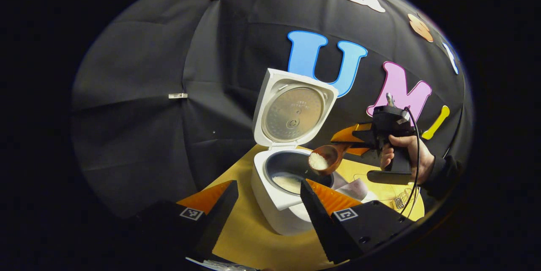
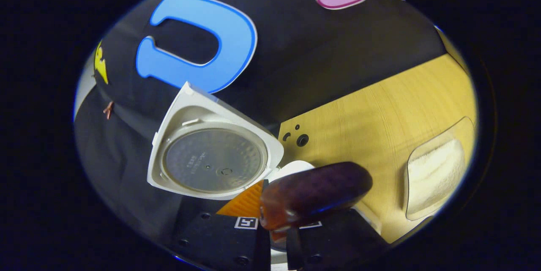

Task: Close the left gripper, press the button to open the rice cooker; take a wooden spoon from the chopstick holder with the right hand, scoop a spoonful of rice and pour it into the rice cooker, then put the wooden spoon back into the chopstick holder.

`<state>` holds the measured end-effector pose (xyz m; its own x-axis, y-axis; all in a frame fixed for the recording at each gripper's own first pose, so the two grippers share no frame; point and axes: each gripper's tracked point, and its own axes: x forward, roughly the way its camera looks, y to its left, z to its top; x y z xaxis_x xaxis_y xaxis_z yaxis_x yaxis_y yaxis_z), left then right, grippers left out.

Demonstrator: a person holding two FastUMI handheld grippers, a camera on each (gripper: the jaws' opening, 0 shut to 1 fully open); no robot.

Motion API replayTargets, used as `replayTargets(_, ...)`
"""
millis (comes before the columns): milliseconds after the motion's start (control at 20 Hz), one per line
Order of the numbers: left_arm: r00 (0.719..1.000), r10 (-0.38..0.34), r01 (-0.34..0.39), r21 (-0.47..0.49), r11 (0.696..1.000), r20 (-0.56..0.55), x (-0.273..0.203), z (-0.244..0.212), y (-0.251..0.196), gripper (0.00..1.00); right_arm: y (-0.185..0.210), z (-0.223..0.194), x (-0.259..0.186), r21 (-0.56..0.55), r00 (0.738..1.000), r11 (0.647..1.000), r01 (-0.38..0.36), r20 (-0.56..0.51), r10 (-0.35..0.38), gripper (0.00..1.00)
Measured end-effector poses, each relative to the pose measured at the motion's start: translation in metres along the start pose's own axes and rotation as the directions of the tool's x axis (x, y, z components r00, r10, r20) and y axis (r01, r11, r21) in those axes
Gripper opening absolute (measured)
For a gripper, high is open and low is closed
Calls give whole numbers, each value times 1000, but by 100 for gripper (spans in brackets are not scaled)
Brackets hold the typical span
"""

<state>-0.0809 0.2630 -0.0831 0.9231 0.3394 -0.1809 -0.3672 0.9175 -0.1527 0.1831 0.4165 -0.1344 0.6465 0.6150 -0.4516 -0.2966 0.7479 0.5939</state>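
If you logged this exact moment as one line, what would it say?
lid: open | wooden spoon: in right gripper, tipped over rice cooker | rice: in spoon | left gripper: open

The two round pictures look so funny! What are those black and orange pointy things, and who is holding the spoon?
The pointy things are the fingers of two hand-held grippers, like big tongs. A small camera rides on each one, so each round picture looks out along one gripper's own fingers.

In the left gripper view, the left gripper is open and holds nothing. Beyond it on the yellow table stands a white rice cooker with its lid up and some rice inside. A person's hand holds the right gripper, which grips a wooden spoon carrying rice above the pot.

In the right gripper view, that spoon looks big and dark because it is so near. A see-through container of rice lies on the table.
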Motion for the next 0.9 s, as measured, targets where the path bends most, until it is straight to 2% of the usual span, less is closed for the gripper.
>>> replayTargets(150, 1000, 14, -14, 12, 1000, -5, 9, -1, 6, 95, 4, -18, 4, -155, 1000, 988, 1, 7, 0, 7)
replayTargets(200, 1000, 16, -16, 12, 1000, -2, 11, 1, 8, 92, 4, -23, 6, -219, 1000, 976, 6, 18, -3, 7)
replayTargets(250, 1000, 17, -17, 9, 1000, -1, 13, 4, 9, 95, 3, -29, 7, -281, 1000, 960, 9, 19, -4, 7)
replayTargets(300, 1000, 15, -15, 2, 1000, -1, 16, 3, 9, 92, 2, -35, 8, -329, 1000, 944, 11, 15, -7, 7)
replayTargets(400, 1000, 12, -12, -9, 1000, -3, 20, 4, 10, 95, 5, -45, 11, -402, 1000, 916, 6, 8, -3, 7)
replayTargets(450, 1000, 10, -10, -12, 1000, -5, 23, 4, 11, 92, 7, -47, 12, -438, 1000, 899, -2, 8, 5, 7)
replayTargets(500, 1000, 10, -10, -13, 1000, -7, 25, 3, 12, 95, 11, -50, 11, -475, 1000, 880, -7, 8, 12, 7)
replayTargets(600, 1000, 12, -12, -16, 1000, -4, 29, 4, 15, 92, 20, -53, 11, -541, 1000, 841, -21, 6, 29, 7)
replayTargets(700, 1000, 18, -18, -24, 1000, 0, 31, 3, 17, 95, 25, -59, 12, -621, 999, 783, -37, -10, 39, 7)
replayTargets(800, 1000, 27, -27, -35, 999, 10, 31, 5, 21, 92, 31, -69, 15, -678, 998, 733, -57, -34, 46, 7)
replayTargets(900, 999, 39, -38, -49, 998, 14, 31, 6, 25, 95, 36, -71, 16, -716, 999, 696, -53, -31, 45, 7)
